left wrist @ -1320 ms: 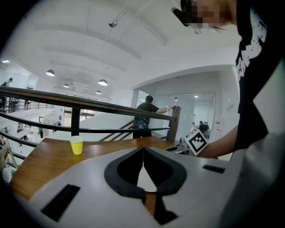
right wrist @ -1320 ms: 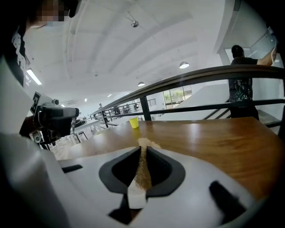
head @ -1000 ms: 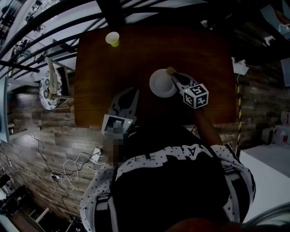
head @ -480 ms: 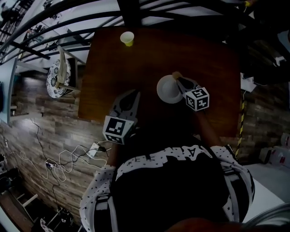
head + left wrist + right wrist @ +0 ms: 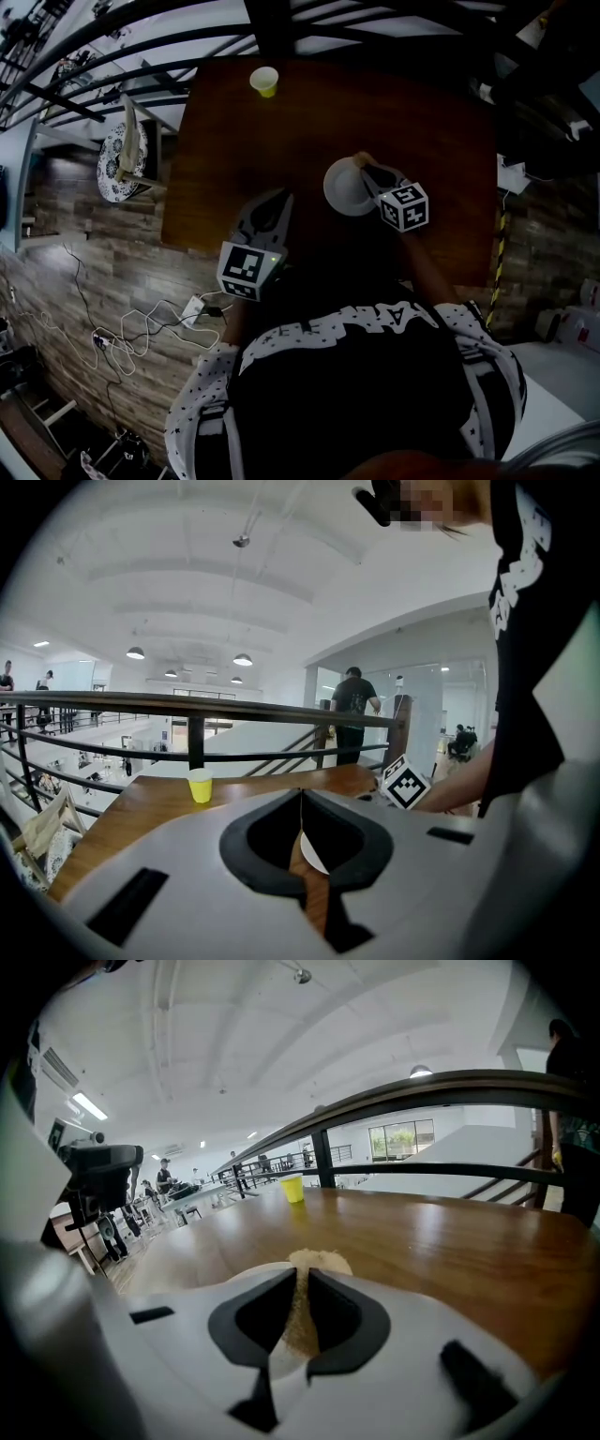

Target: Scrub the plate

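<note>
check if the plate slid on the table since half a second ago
No. In the head view the plate sits just where it was relative to the yellow cup near the far edge of the table.

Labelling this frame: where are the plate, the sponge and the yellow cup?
plate (image 5: 340, 187), head view, bare white middle.
sponge (image 5: 319, 1262), right gripper view, tan top edge.
yellow cup (image 5: 264, 81), head view, open top.

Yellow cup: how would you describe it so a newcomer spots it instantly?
Start at the brown wooden table. Near its far edge, beside the black railing, stands a small cup. It is the only yellow thing there, standing alone, well away from the white plate.
</note>
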A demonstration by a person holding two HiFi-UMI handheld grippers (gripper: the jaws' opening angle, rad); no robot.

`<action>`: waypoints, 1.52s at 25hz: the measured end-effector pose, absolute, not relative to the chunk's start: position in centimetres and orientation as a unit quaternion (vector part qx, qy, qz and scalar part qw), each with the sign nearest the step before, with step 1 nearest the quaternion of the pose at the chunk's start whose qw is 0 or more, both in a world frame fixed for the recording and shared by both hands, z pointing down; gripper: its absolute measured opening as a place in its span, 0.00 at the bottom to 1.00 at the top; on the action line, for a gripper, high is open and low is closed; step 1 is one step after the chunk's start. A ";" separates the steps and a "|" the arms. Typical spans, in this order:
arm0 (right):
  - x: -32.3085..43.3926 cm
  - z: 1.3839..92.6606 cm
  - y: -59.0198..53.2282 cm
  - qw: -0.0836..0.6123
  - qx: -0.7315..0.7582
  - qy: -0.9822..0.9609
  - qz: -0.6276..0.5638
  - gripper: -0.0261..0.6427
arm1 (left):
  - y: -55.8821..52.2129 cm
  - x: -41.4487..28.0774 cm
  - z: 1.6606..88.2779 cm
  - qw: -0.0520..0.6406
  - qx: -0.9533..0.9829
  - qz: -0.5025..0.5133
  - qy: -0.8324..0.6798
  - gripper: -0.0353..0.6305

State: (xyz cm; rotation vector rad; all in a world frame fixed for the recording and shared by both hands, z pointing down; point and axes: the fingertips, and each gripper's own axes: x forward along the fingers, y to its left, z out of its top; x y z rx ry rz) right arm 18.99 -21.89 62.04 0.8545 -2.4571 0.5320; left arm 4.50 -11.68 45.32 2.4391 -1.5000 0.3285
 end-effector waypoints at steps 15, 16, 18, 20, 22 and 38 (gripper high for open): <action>17.8 62.8 -19.8 0.276 0.286 -0.900 0.180 0.11 | -11.0 3.9 45.0 0.136 0.840 0.099 -0.516 0.07; 17.7 62.8 -19.7 0.276 0.285 -0.900 0.181 0.11 | -11.0 3.8 45.0 0.136 0.840 0.098 -0.516 0.07; 17.4 62.5 -19.5 0.274 0.284 -0.900 0.183 0.11 | -11.1 3.8 45.0 0.134 0.841 0.098 -0.516 0.08; 17.1 62.5 -19.1 0.275 0.281 -0.901 0.186 0.11 | -11.1 3.7 44.9 0.133 0.841 0.098 -0.515 0.07; 17.0 62.5 -18.9 0.276 0.280 -0.900 0.186 0.11 | -11.0 3.6 44.8 0.133 0.842 0.098 -0.514 0.07; 17.1 62.8 -17.2 0.276 0.273 -0.902 0.189 0.11 | -11.0 4.5 44.9 0.130 0.852 0.098 -0.498 0.07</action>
